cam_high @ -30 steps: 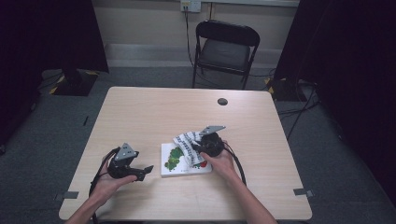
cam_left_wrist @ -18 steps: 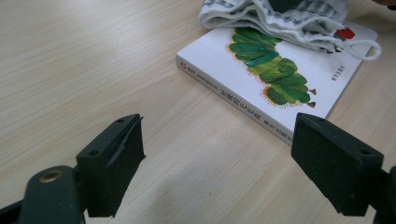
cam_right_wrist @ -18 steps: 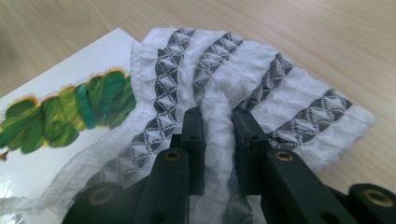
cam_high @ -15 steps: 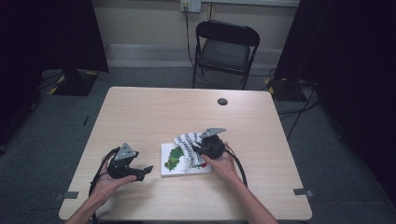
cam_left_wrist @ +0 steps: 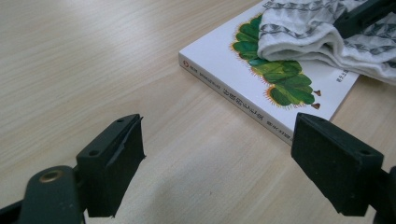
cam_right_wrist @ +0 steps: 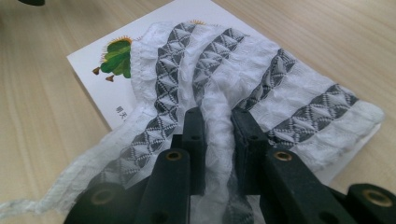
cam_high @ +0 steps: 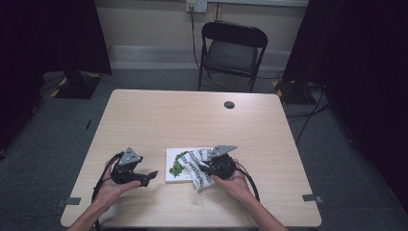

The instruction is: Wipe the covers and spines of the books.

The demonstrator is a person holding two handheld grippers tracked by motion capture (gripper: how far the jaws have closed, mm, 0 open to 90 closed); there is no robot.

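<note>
Right gripper (cam_right_wrist: 215,135) pinching fold of white, grey-striped cloth (cam_right_wrist: 261,88). Cloth draped over book (cam_high: 175,166) at table (cam_high: 192,120) near edge, 6 o'clock. Spine text too small to read. Left gripper (cam_left_wrist: 217,158) jaws wide, empty, at book's 9 o'clock.

From above I see my left gripper (cam_high: 144,175) resting on the table (cam_high: 159,115) just left of the book (cam_high: 179,165); my right gripper (cam_high: 204,169) sits at the patterned cloth (cam_high: 198,166) draped over it.

Patterned white cloth (cam_high: 196,166) draped over picture book (cam_high: 174,166)
</note>
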